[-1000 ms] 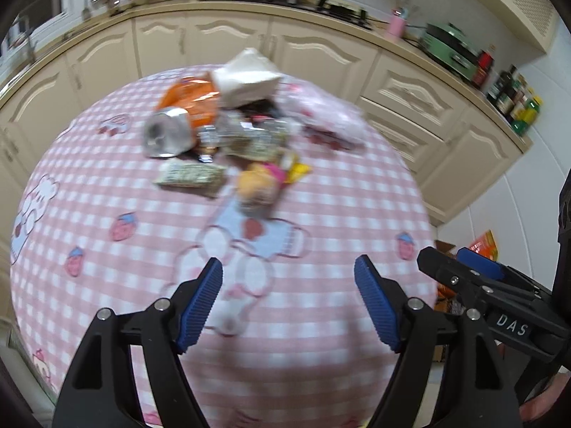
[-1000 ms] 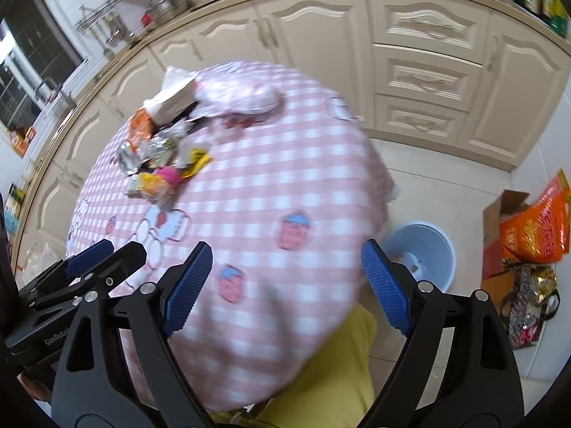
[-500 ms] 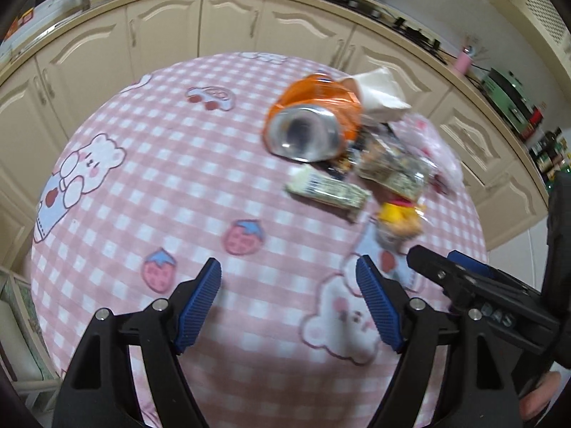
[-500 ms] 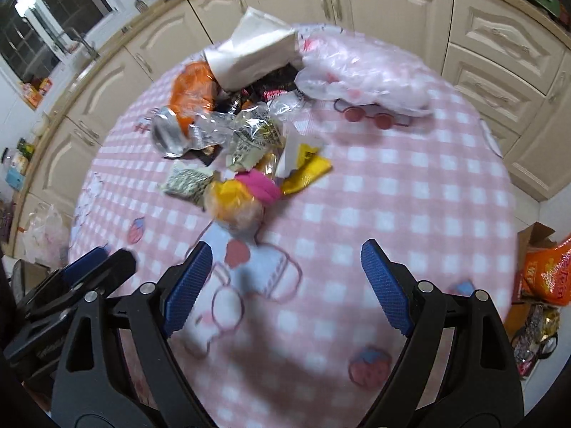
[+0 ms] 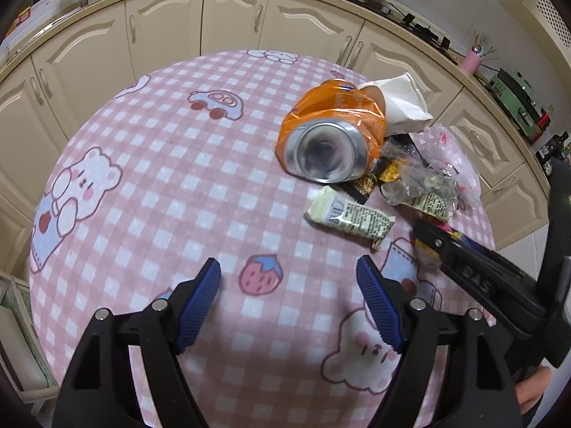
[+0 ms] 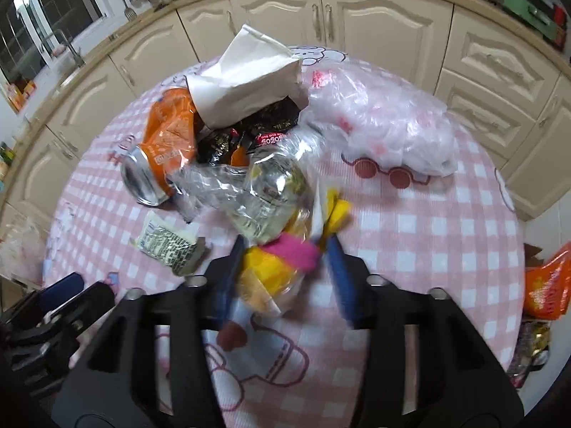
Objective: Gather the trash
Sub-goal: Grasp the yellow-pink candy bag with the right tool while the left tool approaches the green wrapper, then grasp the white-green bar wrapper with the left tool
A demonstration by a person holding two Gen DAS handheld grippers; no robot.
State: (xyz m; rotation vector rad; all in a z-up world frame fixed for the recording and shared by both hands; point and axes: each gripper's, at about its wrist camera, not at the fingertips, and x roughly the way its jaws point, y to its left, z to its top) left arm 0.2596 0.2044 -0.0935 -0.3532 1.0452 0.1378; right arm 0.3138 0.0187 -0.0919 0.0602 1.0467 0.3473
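1. Straddling a yellow-and-pink wrapper (image 6: pixel 282 267), the right tool (image 6: pixel 285 278) has its fingers narrowed around it on the checkered surface (image 6: pixel 446 235).
2. Hovering empty, the left tool (image 5: pixel 289 296) gapes wide near the crushed orange can (image 5: pixel 332 135).

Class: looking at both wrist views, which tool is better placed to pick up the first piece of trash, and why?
Right. The right tool already brackets the yellow and pink wrapper with its jaws closing in, while the left tool hangs open over bare tablecloth, short of the crushed orange can.

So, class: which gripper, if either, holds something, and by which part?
The right gripper is closing around the yellow-and-pink wrapper's near end; firm contact cannot be told. The left gripper holds nothing.
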